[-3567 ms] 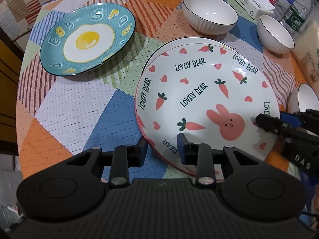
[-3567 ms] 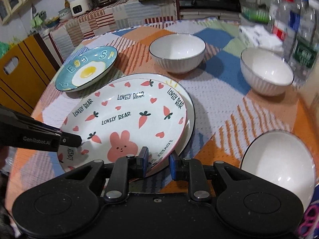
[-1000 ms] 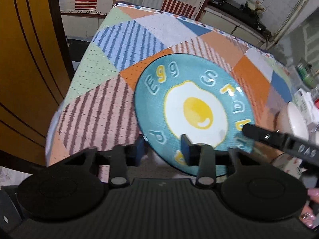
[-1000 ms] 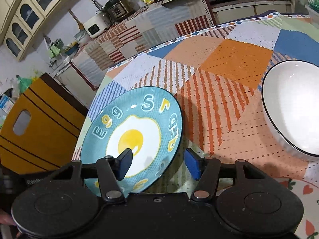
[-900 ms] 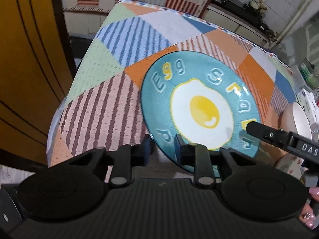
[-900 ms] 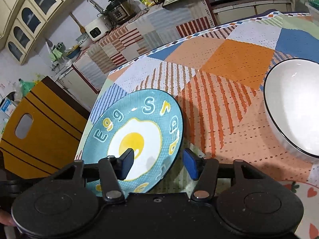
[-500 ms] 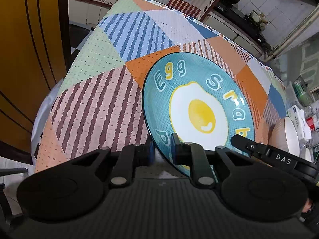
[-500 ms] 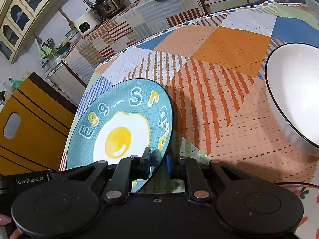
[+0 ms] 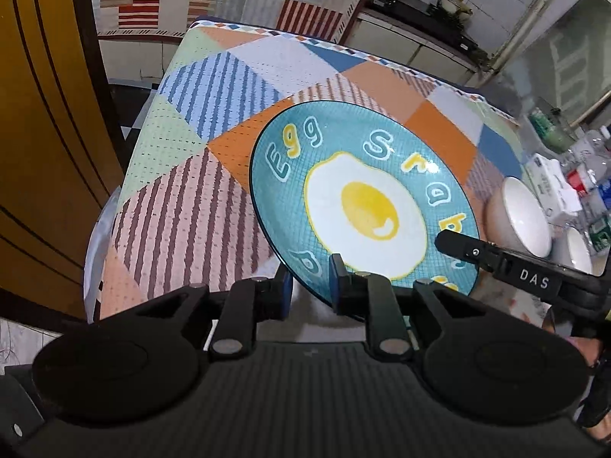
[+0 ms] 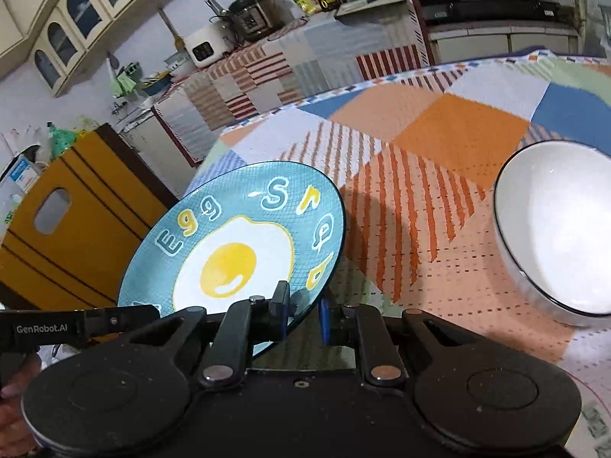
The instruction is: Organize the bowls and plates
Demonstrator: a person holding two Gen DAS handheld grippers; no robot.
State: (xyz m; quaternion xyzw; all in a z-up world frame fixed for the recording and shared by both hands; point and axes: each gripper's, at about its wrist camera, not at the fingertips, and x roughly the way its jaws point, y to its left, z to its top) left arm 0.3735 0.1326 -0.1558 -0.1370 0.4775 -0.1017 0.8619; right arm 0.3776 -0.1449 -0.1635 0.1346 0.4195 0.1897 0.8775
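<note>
Together, both grippers [image 9: 310, 280] [image 10: 303, 315] clamp egg plate [image 9: 362, 198] — tilted

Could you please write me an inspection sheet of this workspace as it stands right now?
Surface: table under a patchwork tablecloth.
Job's things: blue egg plate, tilted, its far side off the cloth; white bowl beside it; two more bowls further along.
Clutter: bottles and a white box at the table's far end.
Grippers: left gripper and right gripper both shut on the plate's rim.
Cables: nothing seen.
Surroundings: yellow cabinet, counter with a rice cooker.
</note>
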